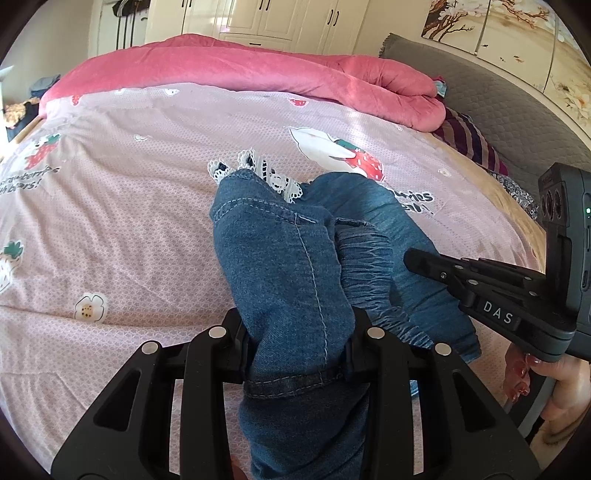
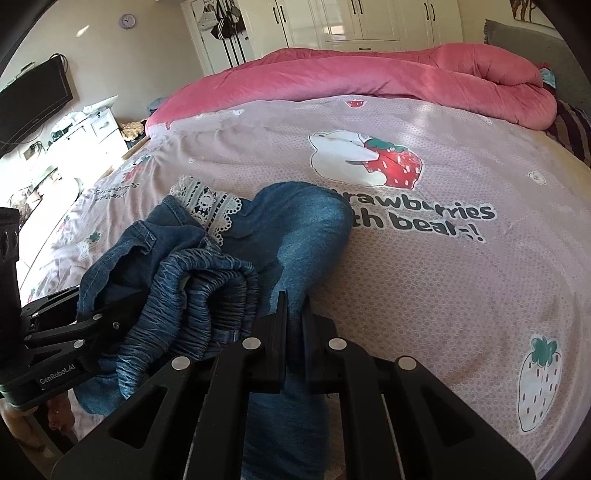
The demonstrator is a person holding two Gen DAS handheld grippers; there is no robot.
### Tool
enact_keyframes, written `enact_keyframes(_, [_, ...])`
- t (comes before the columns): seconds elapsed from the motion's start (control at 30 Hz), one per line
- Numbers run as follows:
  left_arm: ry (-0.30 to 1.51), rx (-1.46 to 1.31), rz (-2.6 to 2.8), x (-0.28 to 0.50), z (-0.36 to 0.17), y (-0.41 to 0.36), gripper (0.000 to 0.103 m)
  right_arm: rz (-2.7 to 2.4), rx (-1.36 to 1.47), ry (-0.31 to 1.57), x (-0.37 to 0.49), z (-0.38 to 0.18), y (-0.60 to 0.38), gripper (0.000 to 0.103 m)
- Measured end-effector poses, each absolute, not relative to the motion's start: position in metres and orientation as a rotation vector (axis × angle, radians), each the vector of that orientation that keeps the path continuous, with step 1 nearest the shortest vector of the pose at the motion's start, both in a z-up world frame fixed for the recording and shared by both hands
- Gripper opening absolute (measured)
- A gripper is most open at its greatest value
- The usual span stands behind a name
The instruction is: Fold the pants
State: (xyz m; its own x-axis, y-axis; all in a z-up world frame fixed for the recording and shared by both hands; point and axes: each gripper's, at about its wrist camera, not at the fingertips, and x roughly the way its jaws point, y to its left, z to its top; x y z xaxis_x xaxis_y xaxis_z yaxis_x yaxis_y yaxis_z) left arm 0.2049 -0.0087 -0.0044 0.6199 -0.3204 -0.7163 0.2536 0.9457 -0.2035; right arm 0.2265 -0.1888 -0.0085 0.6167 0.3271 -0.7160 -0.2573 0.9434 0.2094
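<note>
Two wrist views over a bed w/ a pink strawberry-and-bear print duvet cover (image 1: 110,229). Blue denim pants (image 1: 280,266) w/ white lace trim (image 1: 255,166) at the cuff lie bunched near the middle of the cover, partly lifted by both grippers.

Left gripper (image 1: 295,354): jaws part-closed, clamped on a thick fold of denim w/ a stitched seam running between the pads; fabric fills the gap and hangs below the fingers. The gathered elastic waistband (image 1: 365,258) sits just right of that fold.

Right gripper (image 2: 293,332): jaws nearly shut, only a thin slit between pads, pinching a thin layer of denim that runs up from the jaws to a rounded fold on the cover and drops below them. In the left view it comes in from the right edge, fingers pointing at the waistband area; a hand (image 1: 554,376) w/ painted nails grips its handle.

In the right view the left gripper shows at lower left, buried in crumpled denim beside the waistband.

Behind: a rolled red-pink quilt (image 1: 240,70) along the far edge of the bed, grey padded headboard (image 1: 498,103) at right, cream wardrobe doors (image 2: 369,18) at back, a wall-mounted TV (image 2: 33,99) at left
</note>
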Motion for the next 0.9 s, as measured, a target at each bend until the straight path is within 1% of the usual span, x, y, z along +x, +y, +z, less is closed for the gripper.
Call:
enact_keyframes(0.2, [0.854,-0.101,-0.322,0.206,-0.010,-0.005,0.026,0.312,0.082,0.877,0.230,-0.019,-0.191,0.006])
enact_keyframes(0.33, [0.857,-0.101,-0.317,0.206,-0.012,-0.005,0.026,0.294,0.062,0.895,0.231,-0.026,-0.190,0.009])
enact_keyframes(0.47, [0.859,-0.101,-0.310,0.205,-0.014,-0.004,0.026,0.266,0.055,0.907,0.231,-0.032,-0.192,0.021])
enact_keyframes(0.5, [0.861,-0.102,-0.308,0.205,-0.015,-0.004,0.026,0.259,0.053,0.909,0.231,-0.032,-0.193,0.025])
enact_keyframes(0.57, [0.863,-0.106,-0.304,0.205,-0.015,-0.003,0.027,0.254,0.052,0.910,0.231,-0.032,-0.195,0.030])
enact_keyframes(0.6, [0.863,-0.106,-0.302,0.206,-0.016,-0.003,0.027,0.247,0.048,0.911,0.231,-0.032,-0.195,0.036])
enact_keyframes(0.63, [0.863,-0.106,-0.299,0.205,-0.016,-0.002,0.028,0.246,0.048,0.910,0.230,-0.033,-0.196,0.038])
enact_keyframes(0.8, [0.864,-0.110,-0.285,0.205,-0.018,-0.001,0.032,0.241,0.023,0.909,0.230,-0.035,-0.193,0.040])
enact_keyframes(0.87, [0.863,-0.112,-0.284,0.205,-0.018,0.000,0.033,0.241,0.038,0.907,0.229,-0.033,-0.195,0.044])
enact_keyframes(0.9, [0.863,-0.112,-0.283,0.205,-0.017,0.000,0.033,0.245,0.050,0.906,0.228,-0.032,-0.196,0.048])
